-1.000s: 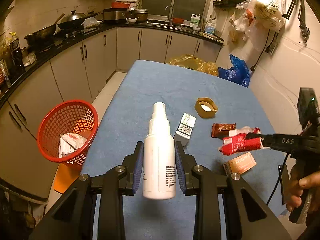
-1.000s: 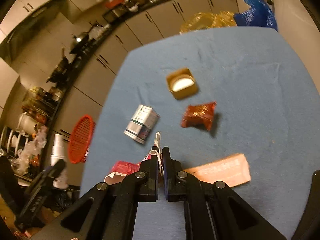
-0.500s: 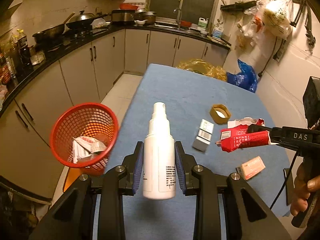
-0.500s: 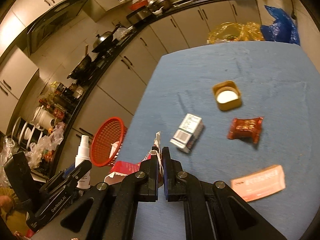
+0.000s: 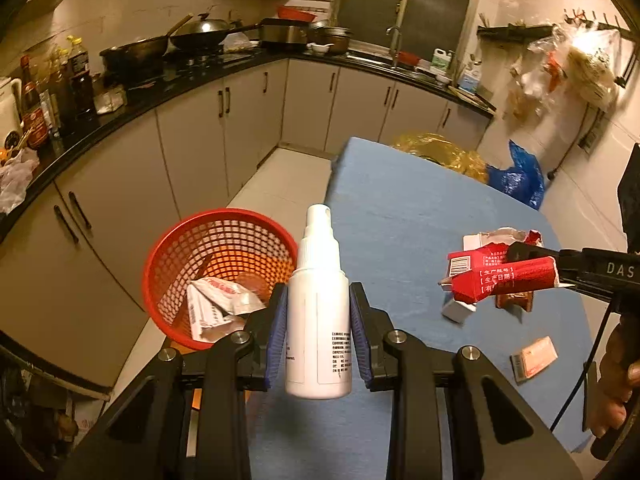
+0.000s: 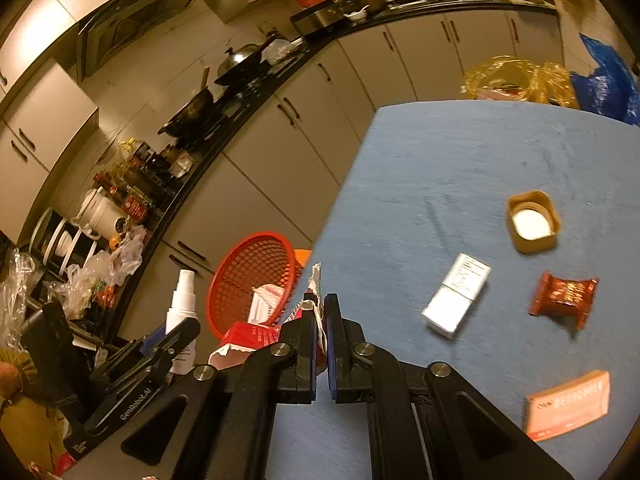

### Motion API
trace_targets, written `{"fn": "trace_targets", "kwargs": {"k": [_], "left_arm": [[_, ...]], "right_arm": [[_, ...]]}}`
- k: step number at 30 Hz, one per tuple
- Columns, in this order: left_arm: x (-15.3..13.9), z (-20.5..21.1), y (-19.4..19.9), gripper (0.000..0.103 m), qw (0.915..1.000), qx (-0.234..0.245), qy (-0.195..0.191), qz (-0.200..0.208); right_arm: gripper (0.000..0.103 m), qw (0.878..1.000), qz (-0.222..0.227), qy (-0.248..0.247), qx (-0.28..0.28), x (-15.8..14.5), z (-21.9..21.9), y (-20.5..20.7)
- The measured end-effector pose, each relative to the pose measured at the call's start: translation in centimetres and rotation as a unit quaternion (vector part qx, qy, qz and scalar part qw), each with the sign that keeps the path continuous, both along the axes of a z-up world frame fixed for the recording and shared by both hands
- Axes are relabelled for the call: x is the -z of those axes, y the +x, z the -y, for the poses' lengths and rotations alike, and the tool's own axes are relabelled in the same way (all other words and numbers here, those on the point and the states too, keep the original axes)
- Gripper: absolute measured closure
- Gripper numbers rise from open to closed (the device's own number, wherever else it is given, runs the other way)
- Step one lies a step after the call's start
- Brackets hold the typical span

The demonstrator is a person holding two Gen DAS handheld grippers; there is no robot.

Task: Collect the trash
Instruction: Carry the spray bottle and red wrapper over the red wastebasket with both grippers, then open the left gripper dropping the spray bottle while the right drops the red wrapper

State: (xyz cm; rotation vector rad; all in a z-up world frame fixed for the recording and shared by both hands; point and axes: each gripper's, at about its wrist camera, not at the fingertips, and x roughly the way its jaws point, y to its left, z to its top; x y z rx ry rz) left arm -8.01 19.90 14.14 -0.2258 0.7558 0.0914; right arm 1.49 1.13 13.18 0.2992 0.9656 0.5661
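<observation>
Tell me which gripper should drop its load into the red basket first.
Probably left: the left gripper holds the spray bottle right beside the red basket; the right gripper, with the red carton, is over the table, farther off.

The red basket (image 5: 218, 276) stands open-topped on the floor against the blue table's (image 5: 400, 216) left edge, its mouth unobstructed, with crumpled wrappers (image 5: 218, 306) lying low inside. Between table and cabinets (image 5: 192, 148) a strip of pale floor runs clear. On the tabletop a white box (image 6: 456, 300), a brown wrapper (image 6: 564, 296), a tan lid (image 6: 532, 222) and an orange packet (image 6: 568, 404) lie well apart, leaving bare cloth between them.
</observation>
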Motion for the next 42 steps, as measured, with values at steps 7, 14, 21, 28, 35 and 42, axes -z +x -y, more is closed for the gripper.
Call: {"fn": "trace_targets", "kwargs": {"k": [7, 14, 21, 28, 35, 42], "left_arm": [[0.6, -1.9, 0.4, 0.074, 0.9999, -0.006, -0.005, -0.007], [1.6, -4.5, 0.9, 0.074, 0.9997, -0.011, -0.008, -0.021], [3.5, -8.1, 1.8, 0.074, 0.9987, -0.026, -0.015, -0.042], [5.3, -10.6, 3.0, 0.074, 0.9978, -0.018, -0.018, -0.061], [6.5, -12.0, 4.3, 0.074, 0.9967, -0.005, -0.026, -0.076], [6.5, -13.4, 4.8, 0.056, 0.9970, -0.003, -0.034, -0.070]], "right_arm": [[0.099, 1.000, 0.003, -0.001, -0.016, -0.4, -3.2, 0.9], [0.099, 1.000, 0.002, 0.002, -0.019, -0.4, -6.1, 2.0], [0.099, 1.000, -0.003, -0.002, -0.023, 0.5, -9.5, 3.5], [0.099, 0.999, -0.027, -0.014, -0.019, 2.9, -12.9, 5.6], [0.098, 0.999, -0.041, -0.026, -0.011, 4.8, -15.5, 7.3], [0.068, 0.999, -0.039, -0.022, -0.003, 4.9, -16.4, 8.0]]}}
